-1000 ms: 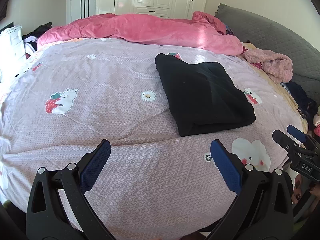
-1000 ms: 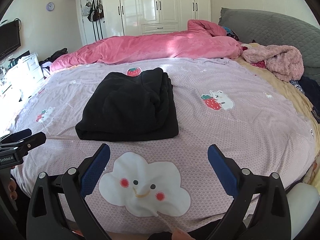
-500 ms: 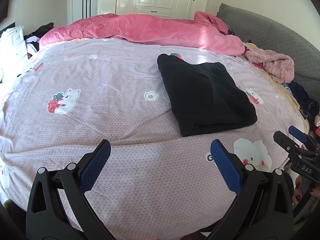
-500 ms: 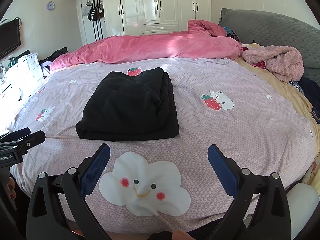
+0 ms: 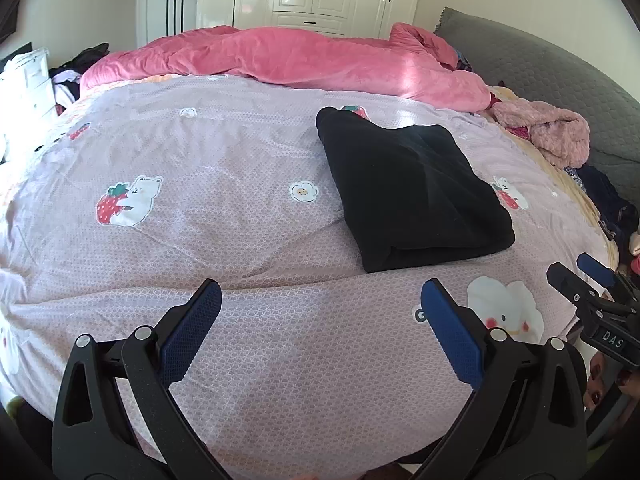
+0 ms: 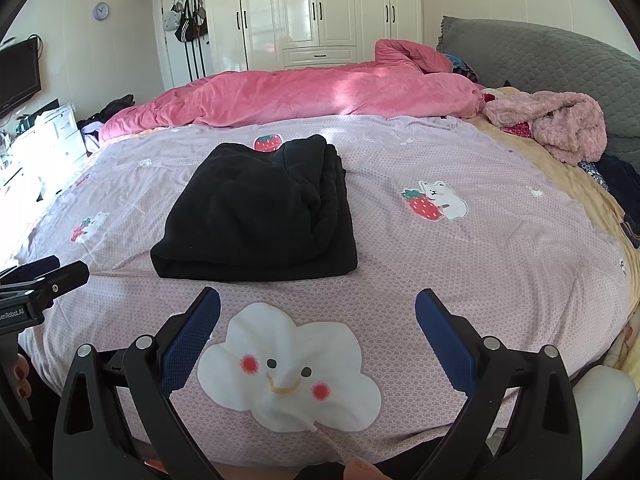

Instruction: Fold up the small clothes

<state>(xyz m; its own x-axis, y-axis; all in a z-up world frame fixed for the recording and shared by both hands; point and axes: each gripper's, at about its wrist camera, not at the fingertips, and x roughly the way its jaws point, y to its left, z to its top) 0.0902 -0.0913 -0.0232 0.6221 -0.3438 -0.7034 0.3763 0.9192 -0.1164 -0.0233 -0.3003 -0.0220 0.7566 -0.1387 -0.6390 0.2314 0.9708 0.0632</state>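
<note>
A black garment [image 5: 408, 192] lies folded into a thick rectangle on the lilac printed bedspread [image 5: 224, 208]; it also shows in the right wrist view [image 6: 260, 212]. My left gripper [image 5: 320, 312] is open and empty, held above the bedspread near the bed's front edge, left of and nearer than the garment. My right gripper [image 6: 318, 316] is open and empty, just in front of the garment above a white cloud print [image 6: 288, 368]. Each gripper shows at the edge of the other's view: the right one [image 5: 592, 284], the left one [image 6: 44, 280].
A pink duvet [image 5: 288, 60] lies bunched along the far side of the bed. A fluffy pink garment [image 6: 560, 124] and dark clothes [image 5: 608, 204] lie at the right by the grey headboard [image 6: 540, 56]. White wardrobes [image 6: 316, 12] stand behind. White drawers [image 6: 44, 136] stand left.
The left wrist view has tilted slightly, so the garment sits a little lower and more to the right in it. The right gripper and the garment have not moved.
</note>
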